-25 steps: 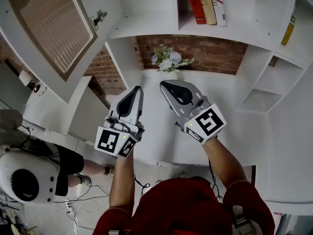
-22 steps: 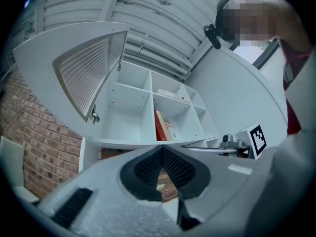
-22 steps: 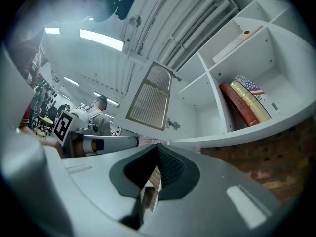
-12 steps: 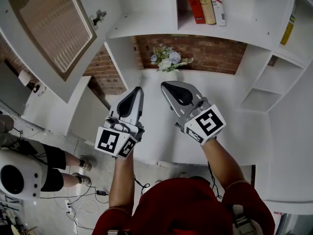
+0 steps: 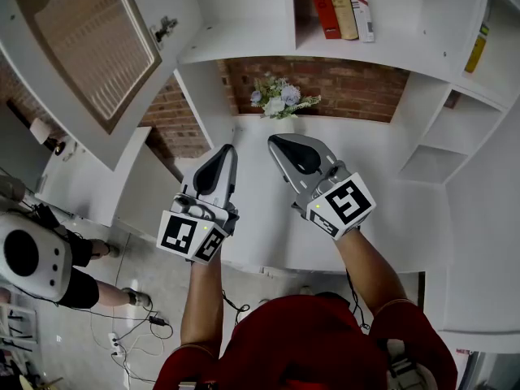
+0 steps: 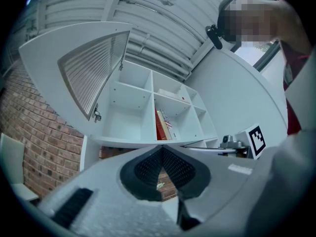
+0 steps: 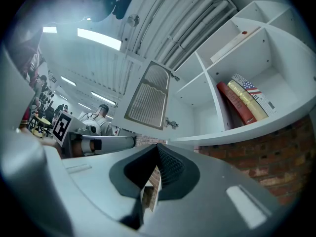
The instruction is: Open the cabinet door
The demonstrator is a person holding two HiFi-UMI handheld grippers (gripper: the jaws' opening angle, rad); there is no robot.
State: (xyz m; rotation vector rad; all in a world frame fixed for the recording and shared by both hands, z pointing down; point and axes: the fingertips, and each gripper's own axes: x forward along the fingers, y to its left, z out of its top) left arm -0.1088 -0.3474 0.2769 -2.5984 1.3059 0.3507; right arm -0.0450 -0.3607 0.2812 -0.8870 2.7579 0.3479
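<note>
Cabinet door (image 5: 81,43) is standing swung open at upper left, clear of both tools: a flat white frame around a ribbed panel, with a metal hinge (image 5: 165,28) at its edge. Left tool (image 5: 228,151) and right tool (image 5: 275,142) are hovering side by side above the smooth white table (image 5: 390,185). Each is keeping its ridged black pads (image 6: 175,168) pressed together, gripping nothing. Rough red brick wall (image 5: 349,88) is backing the recess.
</note>
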